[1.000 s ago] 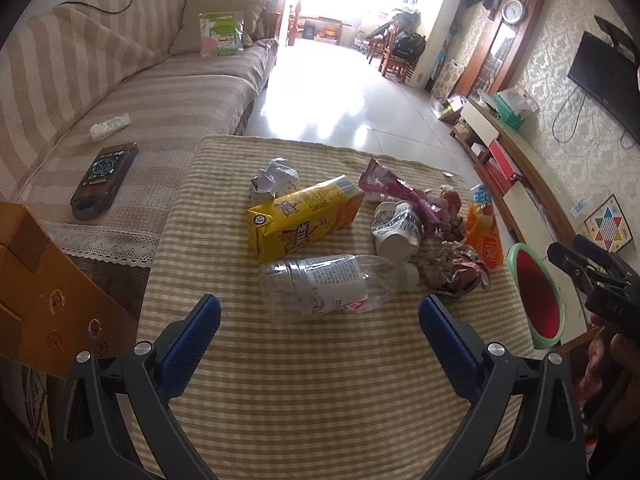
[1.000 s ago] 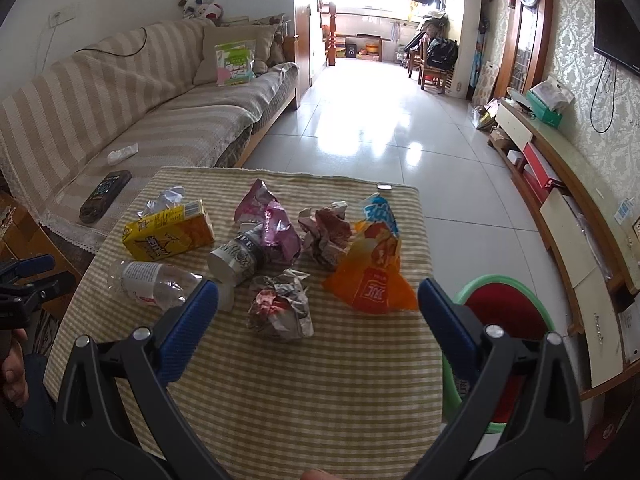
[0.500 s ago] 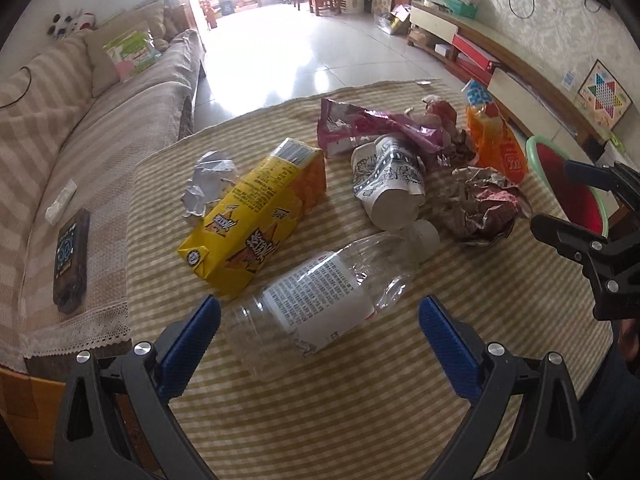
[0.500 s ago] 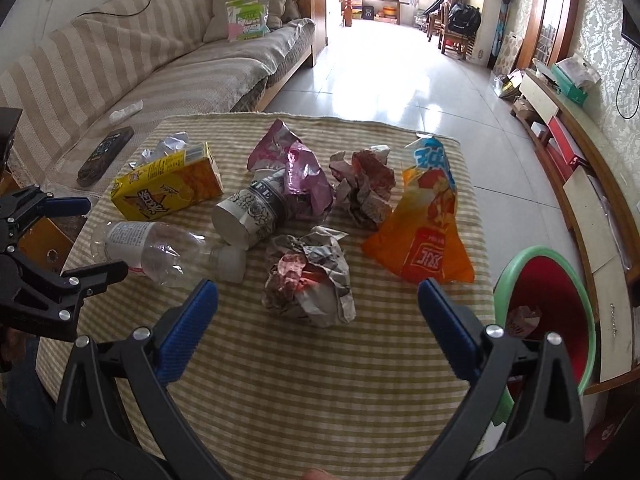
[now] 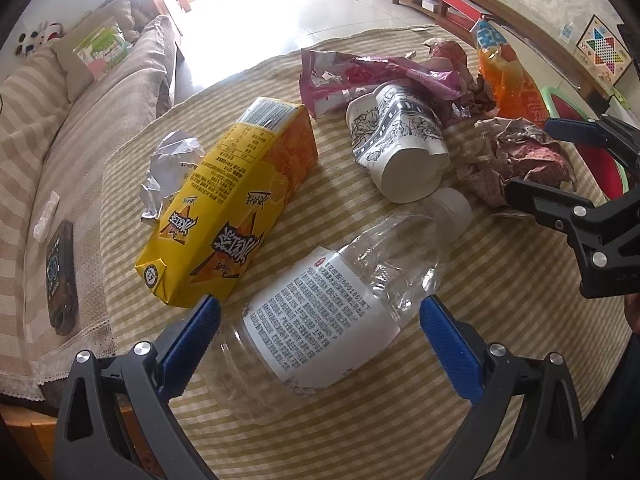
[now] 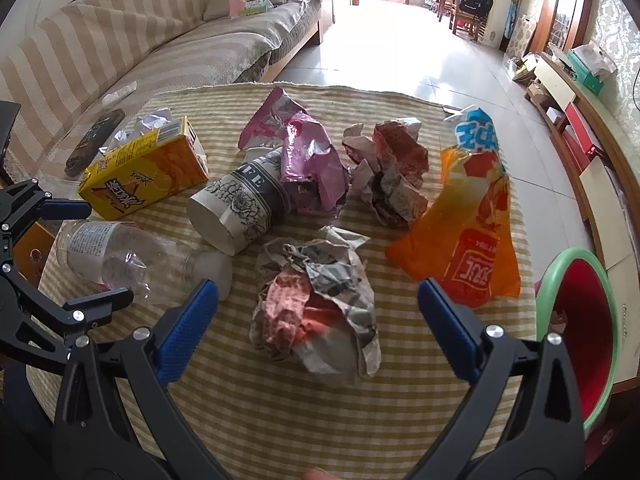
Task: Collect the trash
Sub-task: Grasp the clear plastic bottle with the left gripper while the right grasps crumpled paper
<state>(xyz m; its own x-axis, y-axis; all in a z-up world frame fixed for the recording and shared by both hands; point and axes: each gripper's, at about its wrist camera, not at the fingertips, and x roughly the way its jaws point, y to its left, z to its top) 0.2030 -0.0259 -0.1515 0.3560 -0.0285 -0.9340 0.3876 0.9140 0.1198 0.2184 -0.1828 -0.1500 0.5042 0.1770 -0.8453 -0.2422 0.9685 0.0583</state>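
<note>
Trash lies on a table with a striped cloth [image 5: 500,360]. My left gripper [image 5: 320,320] is open, its blue pads either side of a crushed clear plastic bottle [image 5: 340,300]. Beyond that lie a yellow carton [image 5: 236,208], a patterned paper cup [image 5: 400,148] and a pink wrapper [image 5: 360,76]. My right gripper [image 6: 318,312] is open around a crumpled paper wad [image 6: 316,300]. An orange snack bag [image 6: 472,224], a second paper wad [image 6: 388,176] and the cup [image 6: 240,208] lie past it. A red bin with a green rim [image 6: 576,332] stands beside the table's right edge.
A striped sofa [image 6: 120,48] runs along the left, with a dark remote [image 5: 60,280] and a tissue on its seat. A crumpled foil scrap [image 5: 172,168] lies behind the carton. A low TV cabinet [image 6: 580,92] lines the right wall. Tiled floor [image 6: 400,48] stretches beyond the table.
Both grippers have moved forward and down toward the table. The bottle now sits between the left fingers and the paper wad between the right fingers. Both stayed open.
</note>
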